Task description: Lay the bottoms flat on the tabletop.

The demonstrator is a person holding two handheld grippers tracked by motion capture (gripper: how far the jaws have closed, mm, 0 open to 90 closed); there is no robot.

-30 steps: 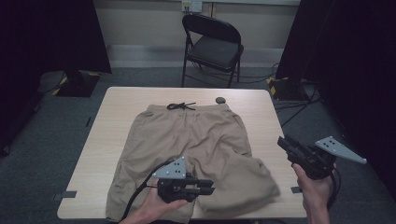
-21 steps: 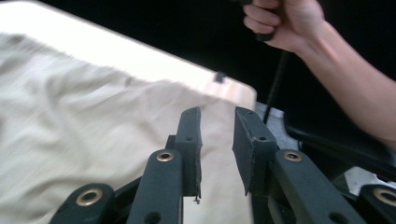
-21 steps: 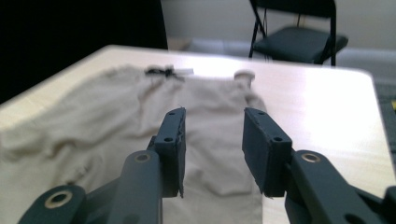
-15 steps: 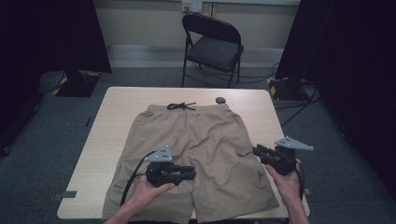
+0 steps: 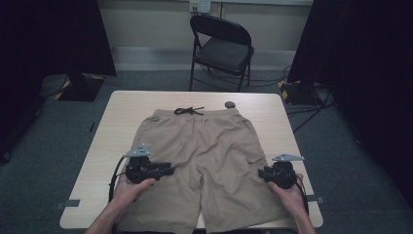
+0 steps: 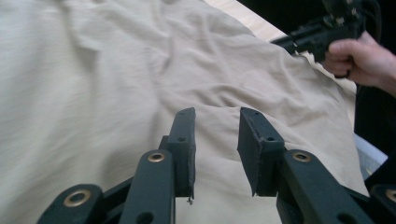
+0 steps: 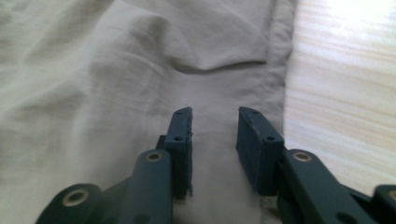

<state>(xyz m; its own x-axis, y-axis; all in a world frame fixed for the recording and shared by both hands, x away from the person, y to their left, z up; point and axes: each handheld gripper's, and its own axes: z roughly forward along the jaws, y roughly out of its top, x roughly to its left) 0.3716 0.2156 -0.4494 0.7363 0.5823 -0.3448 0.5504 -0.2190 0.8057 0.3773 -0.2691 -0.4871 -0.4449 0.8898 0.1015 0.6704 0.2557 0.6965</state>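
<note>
Lying flat on the table (image 5: 117, 105), the khaki shorts (image 5: 204, 161) look fully spread; folding remains. Left gripper (image 6: 215, 140) and right gripper (image 7: 214, 140) hover part-spread, having just widened, nothing pinched.

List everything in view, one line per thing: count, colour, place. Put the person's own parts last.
shorts: one pair, beige, spread flat on the table, waistband at the far side
drawstring: one, black, tied at the waistband
small round object: one, dark, on the table beyond the waistband
table: one, light wood top, centre of the room
folding chair: one, black, behind the table
cables: several, black, on the grey floor right of the table
left gripper: one, black, over the left leg of the shorts, fingers apart with nothing between
right gripper: one, black, at the right leg's outer seam, fingers apart with nothing between
hands: two, holding the grippers
</note>
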